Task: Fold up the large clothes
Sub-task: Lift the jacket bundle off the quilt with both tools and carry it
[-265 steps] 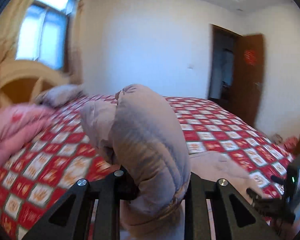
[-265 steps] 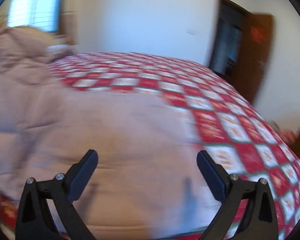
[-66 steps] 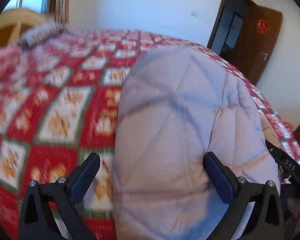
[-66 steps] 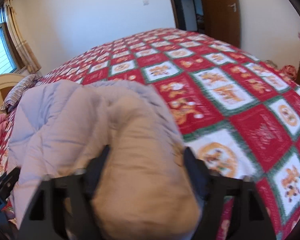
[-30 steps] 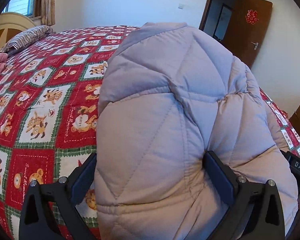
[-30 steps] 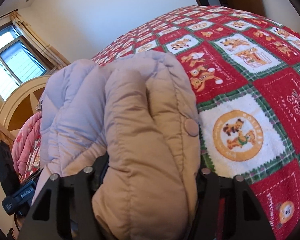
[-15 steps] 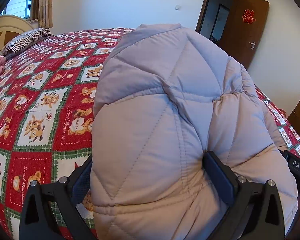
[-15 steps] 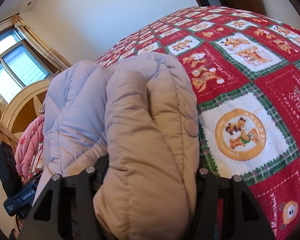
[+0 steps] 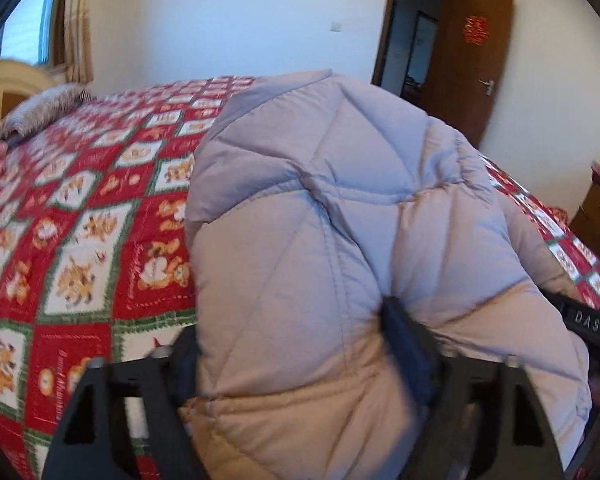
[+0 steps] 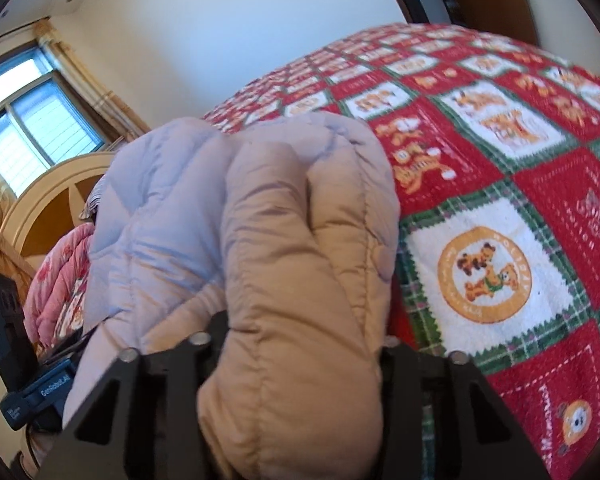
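A large beige quilted down jacket point(image 9: 320, 220) is bunched into a thick fold and fills the middle of both views. It lies over a bed with a red, green and white bear-patterned bedspread point(image 9: 80, 240). My left gripper point(image 9: 300, 344) is shut on a thick fold of the jacket, with the padding bulging out over its fingers. My right gripper point(image 10: 300, 356) is shut on another thick fold of the jacket point(image 10: 292, 240), which hides its fingertips. Each gripper's body shows at the edge of the other's view.
A pink quilt point(image 10: 56, 280) and a striped pillow point(image 9: 44, 108) lie by the wooden headboard point(image 10: 48, 200). A brown door point(image 9: 472, 60) stands open at the back right. The bedspread point(image 10: 500, 200) stretches right of the jacket.
My left gripper's jaws have closed in on the jacket fold. My right gripper stays shut on its fold, and both views have shifted slightly.
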Demonstrator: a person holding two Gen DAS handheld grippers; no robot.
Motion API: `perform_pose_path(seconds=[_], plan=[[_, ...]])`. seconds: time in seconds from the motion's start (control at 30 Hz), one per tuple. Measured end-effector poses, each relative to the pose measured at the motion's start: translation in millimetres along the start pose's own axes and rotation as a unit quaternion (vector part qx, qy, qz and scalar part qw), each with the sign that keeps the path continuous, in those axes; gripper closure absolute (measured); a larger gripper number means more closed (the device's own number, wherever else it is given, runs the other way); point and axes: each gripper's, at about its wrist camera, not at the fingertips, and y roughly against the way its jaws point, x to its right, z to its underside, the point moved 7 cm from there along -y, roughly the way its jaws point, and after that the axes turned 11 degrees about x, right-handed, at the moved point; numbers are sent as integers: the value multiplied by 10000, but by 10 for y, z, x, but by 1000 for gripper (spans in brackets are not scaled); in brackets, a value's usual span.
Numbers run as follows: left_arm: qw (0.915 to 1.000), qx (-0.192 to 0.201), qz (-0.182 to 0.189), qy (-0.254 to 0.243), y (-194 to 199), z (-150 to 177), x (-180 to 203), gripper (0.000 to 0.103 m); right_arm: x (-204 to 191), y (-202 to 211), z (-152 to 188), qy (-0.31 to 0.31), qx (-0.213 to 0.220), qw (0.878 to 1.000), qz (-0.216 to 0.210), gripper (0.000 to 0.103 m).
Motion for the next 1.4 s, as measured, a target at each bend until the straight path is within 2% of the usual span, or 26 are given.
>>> perform_pose_path(seconds=[0.07, 0.27, 0.47, 0.87, 1.17, 1.4], plan=[[10000, 77, -7, -59, 123, -61, -5, 47, -64, 82, -11, -1, 85, 9999, -55, 71], [9996, 244, -70, -125, 555, -236, -74, 57, -331, 371, 31, -72, 284, 9988, -390, 75], [9984, 499, -229, -133, 1017, -380, -280, 63, -799, 566, -1, -6, 449, 9958, -799, 77], [9924, 925, -809, -68, 1656, -709, -960, 67, -1838, 539, -60, 396, 438, 9847, -1638, 78], [9895, 854, -1158, 151, 1809, -560, -1492, 70, -2338, 364, 88, 703, 197, 9784, -1936, 78], [9883, 687, -1327, 304, 1821, -348, -1775, 70, -2560, 223, 281, 876, -49, 9752, -2030, 78]])
